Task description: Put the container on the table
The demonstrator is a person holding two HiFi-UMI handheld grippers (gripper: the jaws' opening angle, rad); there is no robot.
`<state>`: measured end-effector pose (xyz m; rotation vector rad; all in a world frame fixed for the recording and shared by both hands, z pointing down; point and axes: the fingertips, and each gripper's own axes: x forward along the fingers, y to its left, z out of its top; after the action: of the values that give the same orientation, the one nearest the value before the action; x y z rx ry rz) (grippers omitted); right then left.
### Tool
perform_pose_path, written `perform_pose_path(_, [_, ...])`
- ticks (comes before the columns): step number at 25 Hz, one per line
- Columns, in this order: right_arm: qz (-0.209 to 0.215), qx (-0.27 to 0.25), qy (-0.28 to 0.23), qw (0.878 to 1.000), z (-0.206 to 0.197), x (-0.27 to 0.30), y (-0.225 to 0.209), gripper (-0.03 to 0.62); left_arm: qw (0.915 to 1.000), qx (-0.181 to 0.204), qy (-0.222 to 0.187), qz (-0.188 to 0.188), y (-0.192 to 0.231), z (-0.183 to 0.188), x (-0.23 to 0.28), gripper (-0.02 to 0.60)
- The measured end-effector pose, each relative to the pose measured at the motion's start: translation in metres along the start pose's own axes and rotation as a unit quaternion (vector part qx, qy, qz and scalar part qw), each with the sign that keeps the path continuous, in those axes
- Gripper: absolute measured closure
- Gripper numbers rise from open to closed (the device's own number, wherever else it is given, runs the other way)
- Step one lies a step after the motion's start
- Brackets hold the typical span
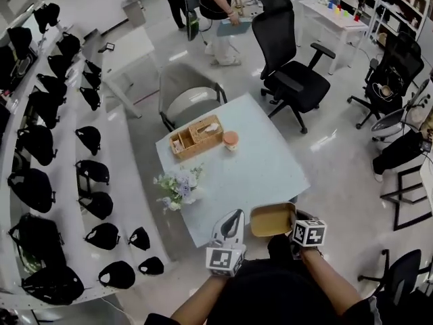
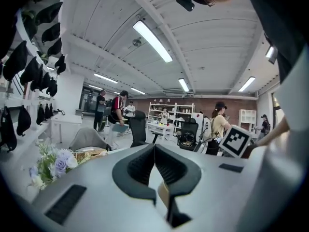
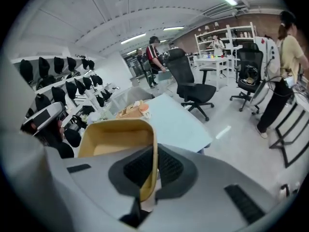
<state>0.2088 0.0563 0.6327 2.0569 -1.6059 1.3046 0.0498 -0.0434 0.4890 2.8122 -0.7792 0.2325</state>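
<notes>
A tan, open-topped paper container [image 1: 272, 219] hangs just off the near edge of the pale blue table [image 1: 264, 171]. My right gripper [image 1: 292, 218] is shut on its right wall. In the right gripper view the container [image 3: 116, 137] fills the lower left, its wall pinched between the dark pads of the right gripper [image 3: 153, 154], and the table [image 3: 174, 122] lies beyond it. My left gripper [image 1: 235, 215] sits just left of the container, apart from it. In the left gripper view its tips [image 2: 154, 148] meet with nothing held between them.
On the table stand a wicker basket with a tissue box [image 1: 196, 138], a small orange-lidded jar [image 1: 231, 139] and a bunch of flowers [image 1: 179, 185]. A grey chair [image 1: 186, 93] and a black office chair [image 1: 291, 73] stand behind it. Shelves of black bags [image 1: 61, 147] run along the left.
</notes>
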Motion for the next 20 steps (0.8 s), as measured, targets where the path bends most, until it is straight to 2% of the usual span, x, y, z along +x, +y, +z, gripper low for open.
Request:
perform_pose_path(4, [0.026,-0.026,0.014,0.999,0.038,0.015,-0.018,0.588,0.9987,-0.020,0.001,0.046,0.002,0.003,0.034,0.572])
perform_pose_path(7, [0.038,-0.035,0.023,0.998,0.057,0.025,-0.032,0.588,0.9978,-0.027,-0.001,0.061,-0.002,0.011,0.055,0.572])
perform_pose_path(15, [0.072,-0.046,0.064,0.994,0.070,0.060,-0.061,0.588,0.9944,-0.018,-0.004,0.104,-0.001,0.029,0.094,0.572])
perform_pose_path(20, [0.090,-0.044,0.068,0.993,0.090,0.071,-0.078,0.589,0.9907,-0.025,0.005,0.134,0.000,0.028,0.111,0.572])
